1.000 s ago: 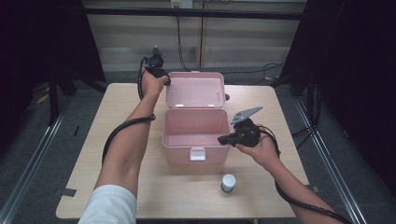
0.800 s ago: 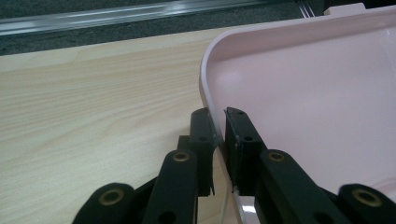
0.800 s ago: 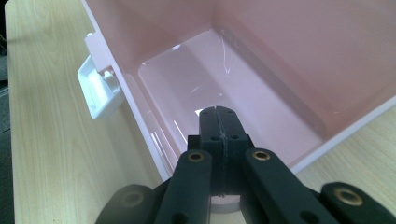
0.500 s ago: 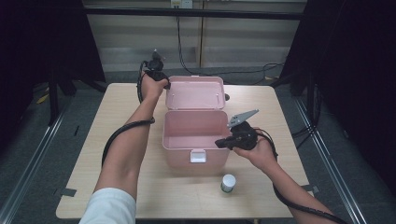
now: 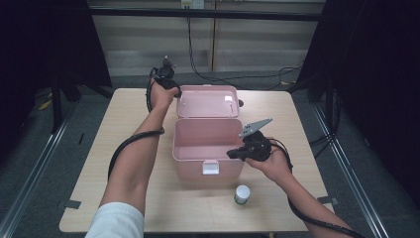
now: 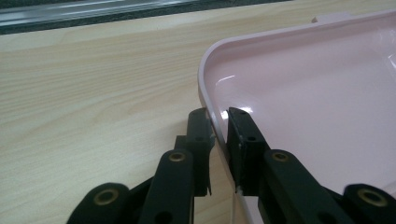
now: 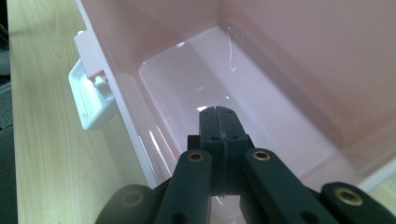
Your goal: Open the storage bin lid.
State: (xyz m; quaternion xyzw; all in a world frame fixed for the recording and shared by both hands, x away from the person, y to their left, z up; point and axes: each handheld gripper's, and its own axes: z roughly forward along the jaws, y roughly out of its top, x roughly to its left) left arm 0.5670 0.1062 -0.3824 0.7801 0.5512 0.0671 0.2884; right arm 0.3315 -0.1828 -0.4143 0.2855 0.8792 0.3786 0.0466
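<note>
A pink plastic box stands open in the middle of the table, its lid laid back flat behind it. My left gripper is at the lid's far left corner. In the left gripper view its jaws straddle the lid's rim; they have just been opening and stand slightly apart from it. My right gripper reaches over the box's right wall. Seen in the right gripper view, it is shut with nothing held, pointing down into the empty box.
A small white jar stands on the table in front of the box's right corner. A white latch hangs on the box's front wall, also the latch at left in the right gripper view. Bare wood table lies left of the box.
My right gripper has edged a little to the left over the box's right wall. The left gripper stays at the lid's corner.
</note>
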